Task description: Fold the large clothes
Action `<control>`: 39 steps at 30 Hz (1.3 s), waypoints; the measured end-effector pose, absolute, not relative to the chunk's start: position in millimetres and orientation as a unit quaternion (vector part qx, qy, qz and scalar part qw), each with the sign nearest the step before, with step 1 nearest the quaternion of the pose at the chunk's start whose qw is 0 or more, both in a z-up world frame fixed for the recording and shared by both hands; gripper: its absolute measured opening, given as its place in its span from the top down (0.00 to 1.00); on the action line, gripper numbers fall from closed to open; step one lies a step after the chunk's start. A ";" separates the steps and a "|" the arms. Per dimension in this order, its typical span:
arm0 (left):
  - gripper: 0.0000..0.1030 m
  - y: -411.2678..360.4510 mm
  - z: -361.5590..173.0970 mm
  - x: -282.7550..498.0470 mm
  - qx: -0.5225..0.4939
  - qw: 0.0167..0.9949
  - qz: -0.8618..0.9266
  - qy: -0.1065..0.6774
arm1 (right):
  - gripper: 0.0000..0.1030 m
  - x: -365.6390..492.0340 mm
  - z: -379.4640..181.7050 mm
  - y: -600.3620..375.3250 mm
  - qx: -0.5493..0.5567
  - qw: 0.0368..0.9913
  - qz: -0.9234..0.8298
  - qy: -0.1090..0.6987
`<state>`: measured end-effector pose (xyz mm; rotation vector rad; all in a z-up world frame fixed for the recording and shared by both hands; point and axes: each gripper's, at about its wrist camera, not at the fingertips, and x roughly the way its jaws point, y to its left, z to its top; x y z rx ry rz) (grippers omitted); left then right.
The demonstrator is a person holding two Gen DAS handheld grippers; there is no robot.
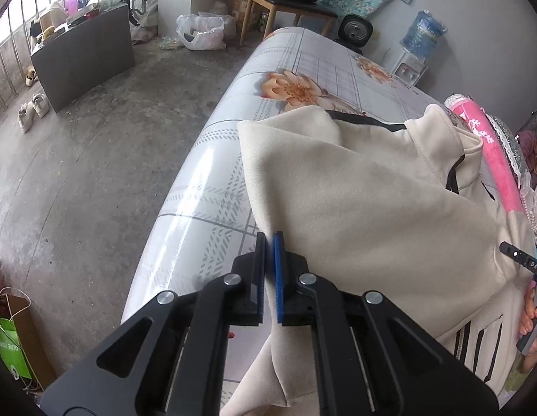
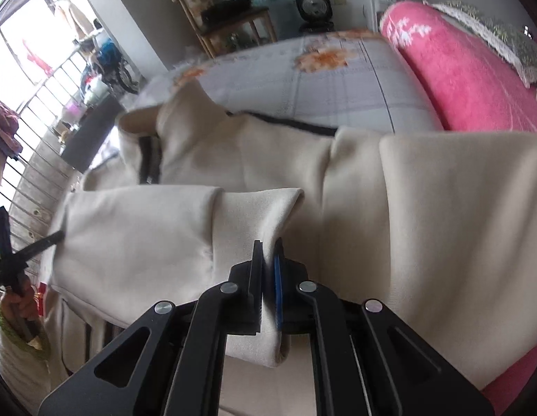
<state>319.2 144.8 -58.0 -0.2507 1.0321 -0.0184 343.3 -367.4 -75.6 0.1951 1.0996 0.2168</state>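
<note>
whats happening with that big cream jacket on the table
A person is folding a large cream fleece jacket with black zipper trim on a table covered in a glossy floral plaid cloth. The left hand-held gripper is shut on the jacket's edge near the table's side, and the right hand-held gripper pinches another fold of it. A pink towel lies beyond.

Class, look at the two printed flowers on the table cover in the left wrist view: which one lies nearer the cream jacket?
The larger flower, its petals running under the cream jacket. The smaller flower sits farther back, apart from the cloth.
</note>
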 end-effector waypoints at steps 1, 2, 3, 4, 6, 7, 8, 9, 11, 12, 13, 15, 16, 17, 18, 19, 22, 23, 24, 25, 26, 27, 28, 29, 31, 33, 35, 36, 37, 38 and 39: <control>0.94 143.7 -56.9 318.6 -0.115 0.863 -0.008 0.492 | 0.93 341.2 -73.3 -364.9 0.081 0.848 0.102 0.513; 0.91 143.9 -54.9 317.4 -0.111 0.864 -0.005 0.490 | 0.92 339.1 -69.5 -361.5 0.068 0.852 0.100 0.509; 0.91 144.2 -49.9 314.5 -0.106 0.869 -0.001 0.484 | 0.89 336.2 -64.3 -358.0 0.056 0.857 0.097 0.503; 0.91 144.1 -45.1 311.6 -0.101 0.873 0.000 0.478 | 0.85 332.1 -58.0 -354.7 0.042 0.861 0.094 0.498; 0.90 142.4 -31.4 300.9 -0.083 0.884 0.003 0.460 | 0.81 322.8 -47.3 -349.2 0.021 0.867 0.090 0.489; 0.90 139.8 -23.6 292.7 -0.080 0.889 -0.011 0.450 | 0.81 315.3 -39.4 -343.6 0.008 0.872 0.094 0.480; 0.90 136.4 -18.8 285.7 -0.083 0.890 -0.034 0.447 | 0.81 309.8 -35.3 -339.6 -0.001 0.875 0.102 0.474; 0.90 132.4 -17.1 281.1 -0.087 0.887 -0.056 0.450 | 0.81 303.4 -31.0 -333.2 -0.007 0.876 0.117 0.469; 0.90 119.9 -22.6 274.1 -0.093 0.870 -0.095 0.476 | 0.74 295.7 -31.3 -317.5 -0.020 0.871 0.149 0.468; 0.90 113.6 -28.8 272.6 -0.086 0.861 -0.096 0.492 | 0.71 293.3 -35.4 -309.4 -0.028 0.866 0.158 0.473; 0.90 106.6 -36.9 270.7 -0.075 0.854 -0.093 0.507 | 0.69 291.3 -42.9 -302.1 -0.038 0.860 0.162 0.483; 0.90 97.4 -53.2 266.0 -0.049 0.844 -0.085 0.527 | 0.69 288.7 -60.8 -296.6 -0.059 0.847 0.152 0.505; 0.90 95.6 -57.1 261.5 -0.039 0.849 -0.080 0.521 | 0.68 286.4 -67.5 -297.8 -0.066 0.845 0.148 0.510; 0.90 93.7 -57.2 256.4 -0.030 0.854 -0.079 0.513 | 0.68 283.2 -67.7 -299.4 -0.068 0.848 0.152 0.503; 0.90 93.2 -57.5 252.7 -0.022 0.856 -0.079 0.510 | 0.66 282.2 -66.6 -302.3 -0.068 0.846 0.149 0.508; 0.90 93.8 -57.7 250.5 -0.019 0.857 -0.078 0.509 | 0.65 281.7 -65.1 -304.9 -0.064 0.844 0.143 0.513; 0.89 97.9 -54.5 248.7 -0.028 0.856 -0.073 0.511 | 0.63 282.6 -52.1 -311.1 -0.044 0.847 0.135 0.512; 0.84 98.4 -51.7 248.1 -0.031 0.857 -0.071 0.509 | 0.63 283.1 -46.9 -312.2 -0.040 0.851 0.130 0.507; 0.79 97.9 -48.3 247.5 -0.032 0.860 -0.070 0.505 | 0.63 284.0 -43.8 -312.3 -0.036 0.854 0.127 0.504; 0.73 95.9 -45.1 247.1 -0.032 0.863 -0.068 0.500 | 0.61 284.5 -43.0 -312.6 -0.030 0.855 0.125 0.502; 0.69 95.0 -42.7 246.3 -0.031 0.865 -0.065 0.496 | 0.55 285.7 -45.2 -312.5 -0.027 0.855 0.124 0.503; 0.68 91.5 -40.2 247.0 -0.029 0.867 -0.062 0.494 | 0.51 288.3 -51.9 -311.6 -0.031 0.852 0.120 0.508; 0.65 87.9 -37.3 247.0 -0.027 0.868 -0.061 0.492 | 0.47 290.4 -62.5 -309.9 -0.044 0.846 0.111 0.520; 0.60 84.0 -34.6 247.3 -0.027 0.870 -0.061 0.489 | 0.47 291.5 -71.7 -308.9 -0.052 0.839 0.105 0.531; 0.54 75.8 -30.6 248.8 -0.023 0.872 -0.060 0.486 | 0.47 287.8 -64.1 -308.7 -0.045 0.843 0.102 0.526; 0.48 67.2 -27.3 251.4 -0.015 0.875 -0.057 0.481 | 0.47 279.7 -51.0 -311.7 -0.027 0.850 0.099 0.517; 0.36 56.6 -27.4 255.1 -0.003 0.875 -0.053 0.482 | 0.42 265.7 -38.1 -313.3 -0.026 0.858 0.090 0.506; 0.35 51.7 -28.6 257.3 0.003 0.874 -0.052 0.484 | 0.35 258.4 -34.7 -313.7 -0.031 0.860 0.081 0.503; 0.31 45.4 -31.5 260.2 0.010 0.872 -0.050 0.487 | 0.29 249.4 -33.0 -313.3 -0.037 0.861 0.074 0.502; 0.27 40.6 -34.2 262.4 0.015 0.870 -0.051 0.490 | 0.27 242.4 -33.1 -313.3 -0.039 0.860 0.074 0.503; 0.25 36.8 -37.3 263.8 0.020 0.869 -0.052 0.491 | 0.26 235.7 -35.2 -312.9 -0.039 0.858 0.074 0.507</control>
